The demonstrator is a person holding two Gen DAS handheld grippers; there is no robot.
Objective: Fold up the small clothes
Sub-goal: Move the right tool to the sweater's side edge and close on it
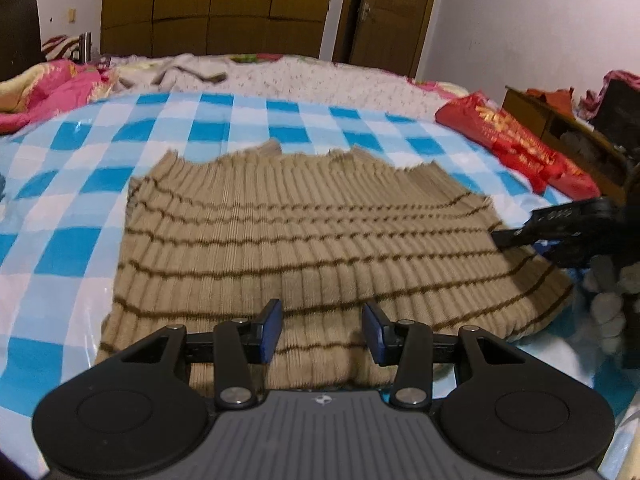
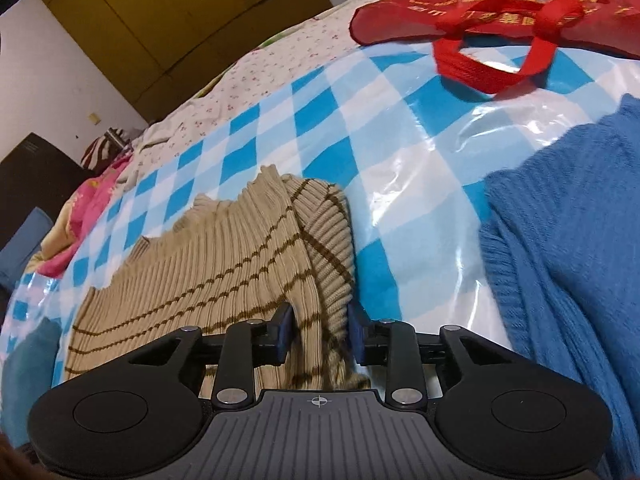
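A tan ribbed sweater with thin brown stripes (image 1: pixel 296 232) lies spread on the blue and white checked sheet (image 1: pixel 72 184). My left gripper (image 1: pixel 322 330) hovers open over the sweater's near edge, holding nothing. My right gripper (image 2: pixel 320 334) has its blue pads on either side of a raised, folded-over edge of the same sweater (image 2: pixel 240 264); the jaws stand narrowly apart around the fabric. The right gripper also shows in the left wrist view (image 1: pixel 520 236) at the sweater's right edge.
A red bag with handles (image 2: pixel 500 20) lies at the far right of the bed. A blue knitted garment (image 2: pixel 560 240) lies right of the sweater. Pink bedding (image 1: pixel 48 88) sits at the far left. Brown wardrobe and door stand behind.
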